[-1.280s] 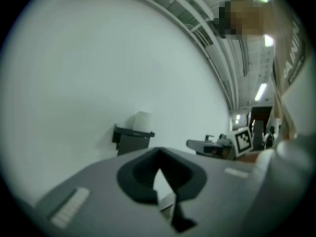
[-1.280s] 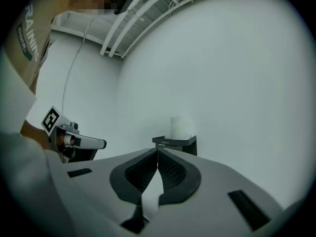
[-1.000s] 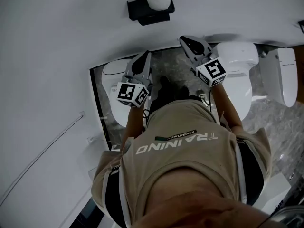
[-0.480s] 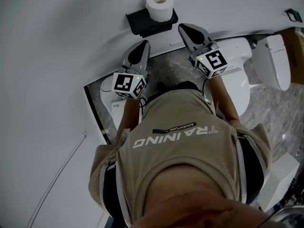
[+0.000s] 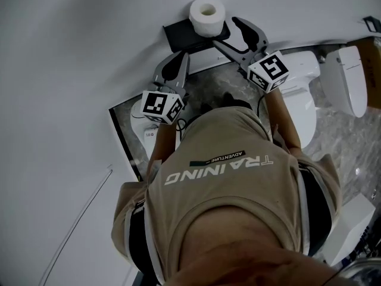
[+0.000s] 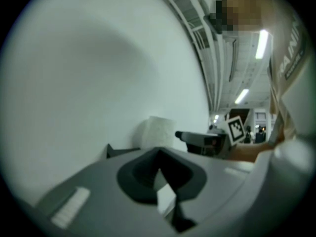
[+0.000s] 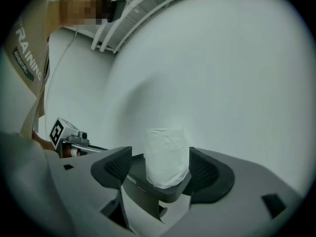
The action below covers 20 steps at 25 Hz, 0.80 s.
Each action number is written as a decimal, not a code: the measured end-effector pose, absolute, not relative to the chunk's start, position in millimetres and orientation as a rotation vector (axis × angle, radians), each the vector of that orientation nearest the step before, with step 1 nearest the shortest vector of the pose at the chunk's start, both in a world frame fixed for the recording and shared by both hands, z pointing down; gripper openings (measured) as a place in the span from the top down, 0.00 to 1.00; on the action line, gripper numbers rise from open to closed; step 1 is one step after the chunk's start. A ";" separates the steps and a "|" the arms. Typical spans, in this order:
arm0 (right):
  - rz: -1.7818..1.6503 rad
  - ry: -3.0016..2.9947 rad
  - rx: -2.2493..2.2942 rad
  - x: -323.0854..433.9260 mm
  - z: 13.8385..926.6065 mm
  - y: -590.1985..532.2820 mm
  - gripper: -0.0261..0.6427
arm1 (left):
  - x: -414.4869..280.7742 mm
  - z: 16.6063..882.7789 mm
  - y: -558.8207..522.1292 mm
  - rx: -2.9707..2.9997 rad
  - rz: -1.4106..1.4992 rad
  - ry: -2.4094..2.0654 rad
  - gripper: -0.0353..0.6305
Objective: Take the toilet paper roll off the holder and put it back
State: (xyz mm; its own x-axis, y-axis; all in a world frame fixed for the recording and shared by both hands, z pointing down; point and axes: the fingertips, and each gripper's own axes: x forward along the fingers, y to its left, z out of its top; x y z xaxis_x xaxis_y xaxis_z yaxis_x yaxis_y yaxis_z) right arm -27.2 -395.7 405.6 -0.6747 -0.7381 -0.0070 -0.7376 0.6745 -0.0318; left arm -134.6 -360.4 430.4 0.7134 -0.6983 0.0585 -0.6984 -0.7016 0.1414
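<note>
A white toilet paper roll [image 5: 207,15] stands upright on a black holder [image 5: 183,34] fixed to the white wall. My right gripper [image 5: 226,31] is just right of the roll. Its jaws have just been opening and now stand wide apart, with no pad touching the paper. In the right gripper view the roll [image 7: 167,157] shows between the two dark pads [image 7: 118,165], on the holder's shelf [image 7: 165,194]. My left gripper [image 5: 177,61] sits lower left of the holder with its jaws together and nothing in them. From the left gripper view the roll [image 6: 158,132] is ahead, beside the right gripper [image 6: 202,139].
A white toilet [image 5: 297,94] stands at right with another white fixture [image 5: 345,85] beyond it, and a third white bowl [image 5: 140,127] at left. The person's beige shirt [image 5: 226,183] fills the lower half of the head view over a marbled floor [image 5: 333,136].
Both grippers have moved toward the wall and the roll. The right gripper's jaws, shut in both earlier frames, now stand open next to the roll.
</note>
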 end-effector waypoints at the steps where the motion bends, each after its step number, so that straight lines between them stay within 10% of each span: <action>1: -0.062 2.876 -1.224 -29.5 406.7 -398.2 0.49 | -133.0 430.8 -361.7 2.761 0.003 -1.138 0.95; 20: -0.029 3.121 -1.067 -72.2 435.8 -448.0 0.42 | -153.8 439.1 -363.4 2.644 0.016 -1.362 0.95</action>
State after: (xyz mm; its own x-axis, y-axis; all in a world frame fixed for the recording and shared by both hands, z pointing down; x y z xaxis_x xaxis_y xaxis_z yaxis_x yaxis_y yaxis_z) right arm -72.2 -448.0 435.8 -0.7797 -0.6071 0.1532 -0.6098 0.7918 0.0342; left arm -153.8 -363.4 439.1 0.5835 -0.8076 0.0858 -0.8094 -0.5695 0.1434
